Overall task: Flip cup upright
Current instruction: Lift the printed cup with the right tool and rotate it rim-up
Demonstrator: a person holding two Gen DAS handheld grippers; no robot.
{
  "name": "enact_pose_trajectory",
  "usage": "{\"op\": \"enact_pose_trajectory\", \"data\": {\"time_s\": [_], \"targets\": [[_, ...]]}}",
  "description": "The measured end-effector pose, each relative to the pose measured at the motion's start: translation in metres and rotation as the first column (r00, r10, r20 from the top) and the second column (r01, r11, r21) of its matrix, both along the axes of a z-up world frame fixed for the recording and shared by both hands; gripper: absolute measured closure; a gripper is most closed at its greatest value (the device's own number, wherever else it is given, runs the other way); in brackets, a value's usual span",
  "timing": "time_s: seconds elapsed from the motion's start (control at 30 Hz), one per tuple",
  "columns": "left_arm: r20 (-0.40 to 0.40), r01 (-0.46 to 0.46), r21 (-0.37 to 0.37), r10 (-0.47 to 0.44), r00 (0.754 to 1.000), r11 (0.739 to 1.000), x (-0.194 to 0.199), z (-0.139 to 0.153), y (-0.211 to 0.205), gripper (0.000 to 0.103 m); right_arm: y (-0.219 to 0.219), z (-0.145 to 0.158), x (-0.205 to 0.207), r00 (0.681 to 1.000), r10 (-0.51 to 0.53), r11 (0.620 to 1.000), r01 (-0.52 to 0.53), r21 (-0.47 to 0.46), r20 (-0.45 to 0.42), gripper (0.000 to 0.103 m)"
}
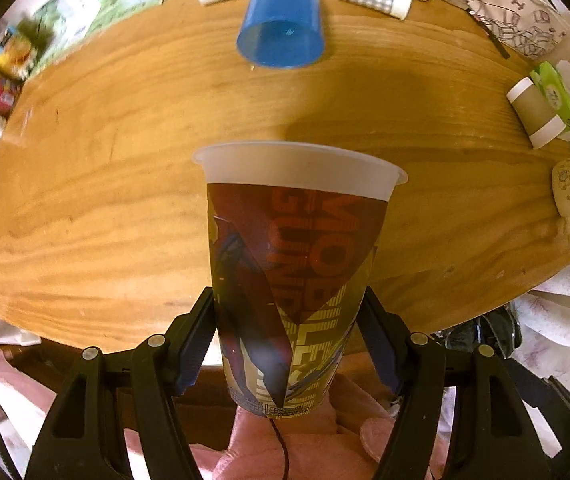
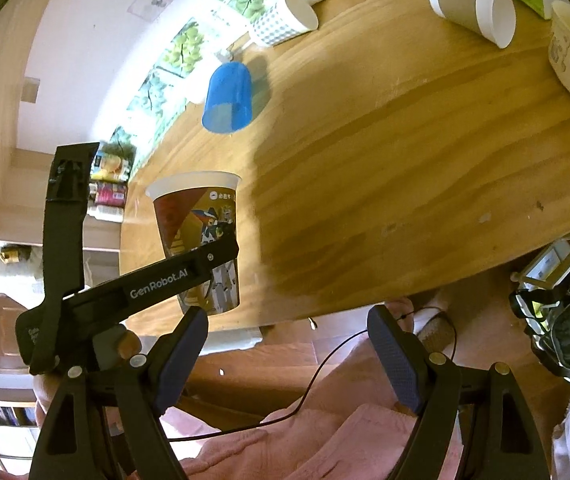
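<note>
My left claw [image 1: 289, 344] clamps the printed plastic cup [image 1: 297, 264] by its lower body, rim up, above the desk [image 1: 125, 184] edge; its inside is hidden from me. My right claw [image 2: 287, 356] hangs released, holding nothing. At twelve o'clock a blue cup [image 1: 281, 24] lies tipped, empty; at two o'clock, a brown paper cup [image 1: 535, 112] lies on its side.

Glossy printed plastic cup [image 1: 293, 280] with frosted rim, grained varnished wooden table [image 1: 105, 200], smooth blue plastic cup [image 1: 281, 24].
</note>
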State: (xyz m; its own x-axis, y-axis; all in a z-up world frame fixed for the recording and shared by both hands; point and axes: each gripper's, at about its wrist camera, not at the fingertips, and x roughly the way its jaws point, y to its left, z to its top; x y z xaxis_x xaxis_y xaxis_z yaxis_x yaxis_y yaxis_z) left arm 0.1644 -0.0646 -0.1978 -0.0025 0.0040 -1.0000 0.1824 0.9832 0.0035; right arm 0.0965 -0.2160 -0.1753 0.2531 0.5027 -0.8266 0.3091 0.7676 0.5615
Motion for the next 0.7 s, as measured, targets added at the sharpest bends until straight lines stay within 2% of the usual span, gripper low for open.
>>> {"op": "enact_pose_trajectory", "data": {"time_s": [0.33,0.7], "targets": [[-0.076,-0.062,-0.034,0.059,0.995,0.998,0.006,-0.020,0.019,0.031,0.011,-0.007,0.003,0.999,0.036,0.999,-0.037,-0.023,-0.041,0.020],[-0.130,-0.054,-0.056,0.046,0.990,0.997,0.026,-0.035,0.021,0.030,0.019,-0.013,0.021,0.995,0.065,0.997,-0.067,-0.025,-0.081,0.020]]}}
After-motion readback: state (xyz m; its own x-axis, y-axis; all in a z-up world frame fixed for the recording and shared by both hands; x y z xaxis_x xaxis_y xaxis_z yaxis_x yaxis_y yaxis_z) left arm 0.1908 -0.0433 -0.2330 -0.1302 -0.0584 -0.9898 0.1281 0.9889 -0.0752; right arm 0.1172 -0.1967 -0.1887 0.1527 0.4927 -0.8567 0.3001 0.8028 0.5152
